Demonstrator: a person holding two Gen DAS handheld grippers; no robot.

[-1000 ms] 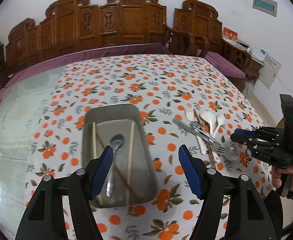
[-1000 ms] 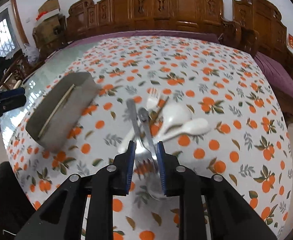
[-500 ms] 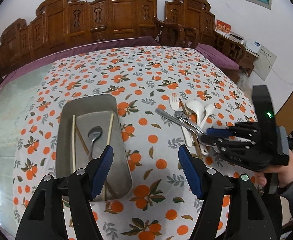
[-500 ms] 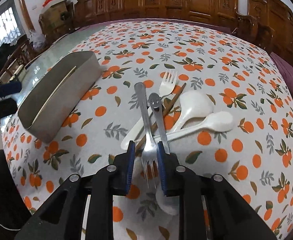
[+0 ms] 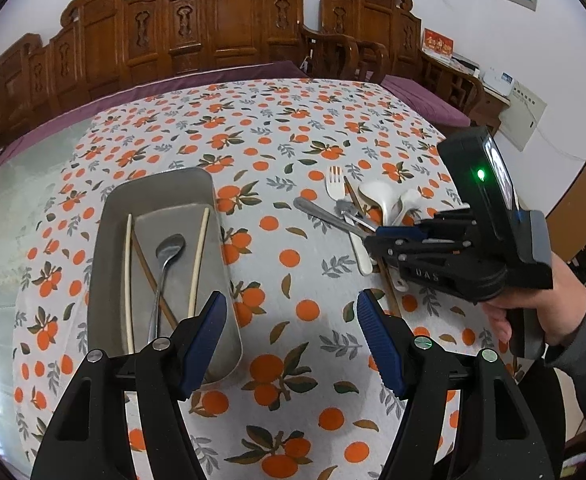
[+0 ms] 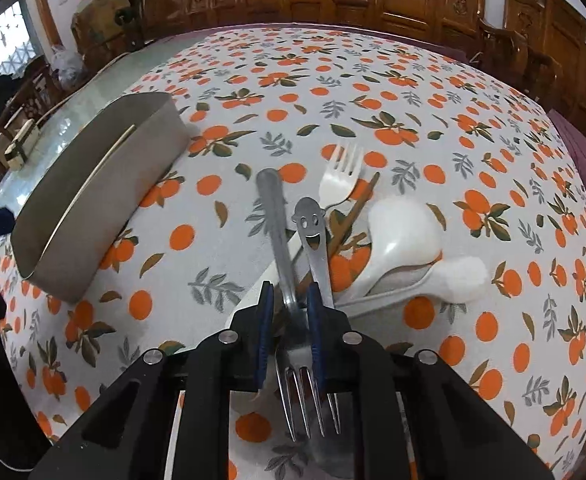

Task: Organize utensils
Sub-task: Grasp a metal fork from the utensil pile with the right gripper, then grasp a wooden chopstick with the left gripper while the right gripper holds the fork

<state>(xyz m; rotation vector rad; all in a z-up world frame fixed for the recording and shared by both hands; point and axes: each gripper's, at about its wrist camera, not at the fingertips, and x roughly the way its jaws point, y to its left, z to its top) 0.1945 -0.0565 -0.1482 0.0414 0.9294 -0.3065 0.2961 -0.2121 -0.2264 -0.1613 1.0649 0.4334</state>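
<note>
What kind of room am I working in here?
Most likely a home dining or living room: a table under an orange-print tablecloth, carved wooden chairs behind it, and household cutlery beside a metal tray.

Right gripper [image 6: 288, 312] gripping a steel fork [image 6: 289, 288]

Its tines are pointing toward 6 o'clock; the metal tray [image 6: 93, 200] is sitting at 10 o'clock.

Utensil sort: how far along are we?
Partly done. The metal tray already holds a steel spoon and chopsticks. In hand: the right gripper is shut on a steel fork; the left gripper is open and empty. Left on the cloth: smiley-handled utensil, white fork, white spoons, a brown chopstick.
</note>
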